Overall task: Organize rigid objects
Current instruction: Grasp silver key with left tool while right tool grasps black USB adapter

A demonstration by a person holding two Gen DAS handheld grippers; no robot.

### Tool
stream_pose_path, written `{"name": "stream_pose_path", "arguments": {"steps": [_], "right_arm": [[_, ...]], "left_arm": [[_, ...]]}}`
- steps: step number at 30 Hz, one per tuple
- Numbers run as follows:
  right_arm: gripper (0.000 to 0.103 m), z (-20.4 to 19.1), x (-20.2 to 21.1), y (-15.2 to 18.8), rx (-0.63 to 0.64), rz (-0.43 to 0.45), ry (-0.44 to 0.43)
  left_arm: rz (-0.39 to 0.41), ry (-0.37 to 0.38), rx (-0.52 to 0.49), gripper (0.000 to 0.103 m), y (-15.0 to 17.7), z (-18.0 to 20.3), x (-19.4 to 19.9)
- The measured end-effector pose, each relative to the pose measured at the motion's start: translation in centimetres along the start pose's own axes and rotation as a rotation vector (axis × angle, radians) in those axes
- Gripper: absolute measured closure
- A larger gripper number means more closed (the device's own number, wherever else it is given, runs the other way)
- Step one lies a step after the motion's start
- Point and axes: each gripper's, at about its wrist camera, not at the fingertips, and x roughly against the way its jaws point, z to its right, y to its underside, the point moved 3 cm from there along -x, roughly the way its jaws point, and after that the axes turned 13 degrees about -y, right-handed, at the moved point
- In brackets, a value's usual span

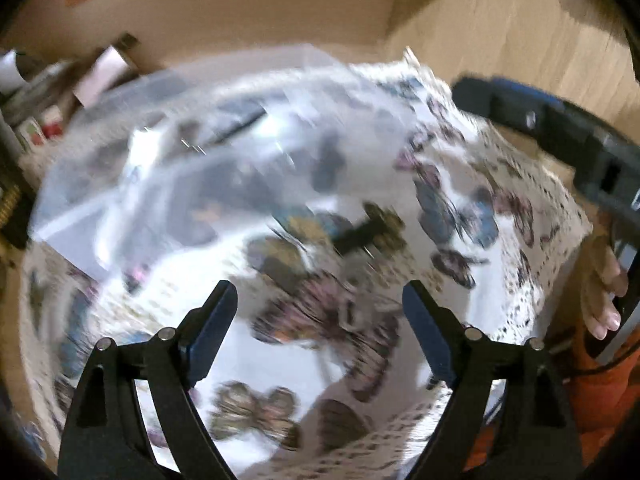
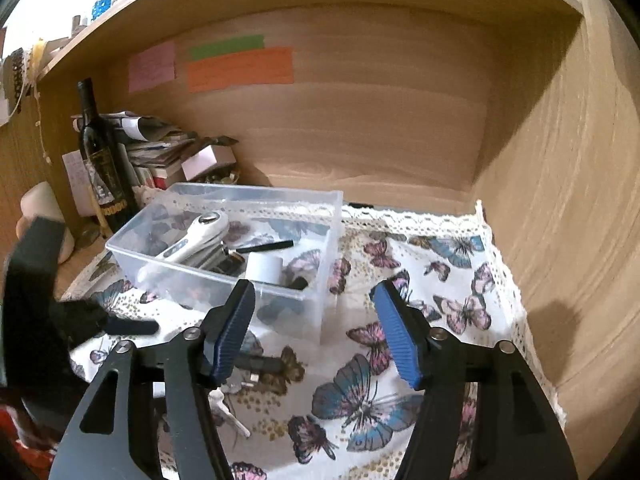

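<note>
Right tool: the right tool (image 2: 314, 326) is hanging wide over the butterfly cloth (image 2: 452, 280), gripping nothing, its blue pads (image 2: 394, 336) well apart.
Left tool: the left tool (image 1: 320, 330) is also standing wide and empty in its own view; in the right wrist view it is showing only as a dark blurred shape at the left edge.
Bin: the clear plastic bin (image 2: 320, 248) is sitting on the tabletop ahead and to the left of the right tool, already holding a white handled gadget (image 2: 196, 236), a white roll (image 2: 264, 268) and a thin black stick (image 2: 266, 246).
Loose items: a small black bar (image 2: 262, 364) and a pale piece (image 2: 230, 412) are lying on the cloth just beside the right tool's left finger, low and to its left, near the bin's front corner.
Long axis: the black bar is lying roughly crosswise to the right tool's fingers, so I judge a grip would be closing along its length unless the wrist turns.
Nearer tool: the right tool is looking nearer to these items; the left view is too smeared to say for sure.
Hidden: the tool's left finger is covering part of the bar and the pale piece, so I cannot tell what they are.
Blur: the left wrist view is smearing; the bin (image 1: 120, 184) and a dark item (image 1: 368, 232) on the cloth are reading only as rough shapes.
</note>
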Motion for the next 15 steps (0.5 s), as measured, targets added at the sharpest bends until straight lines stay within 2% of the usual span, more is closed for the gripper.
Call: {"name": "stream_pose_path", "arguments": {"steps": [4,5,7,12,15], "right_arm": [[0.043,0.4,0.5,0.8,-0.015,0.000,-0.010],[0.042,0.5,0.7,1.0,-0.017,0.001,-0.012],[0.041,0.8,0.8,1.3,-0.024,0.001,-0.012],[0.040,1.6,1.1,2.0,-0.058,0.001,-0.017],[0.039,1.9,1.0,2.3,-0.073,-0.003,-0.022]], "left_arm": [[-0.062,-0.003,-0.037,0.018,0.9,2.2,-1.3],[-0.071,-0.009,-0.045,0.015,1.1,2.7,-1.6],[-0.053,-0.036,-0.062,0.010,1.2,3.6,-1.7],[-0.016,-0.068,-0.048,0.010,1.1,4.1,-2.3],[0.019,-0.087,-0.056,0.032,1.2,4.2,-2.1]]}}
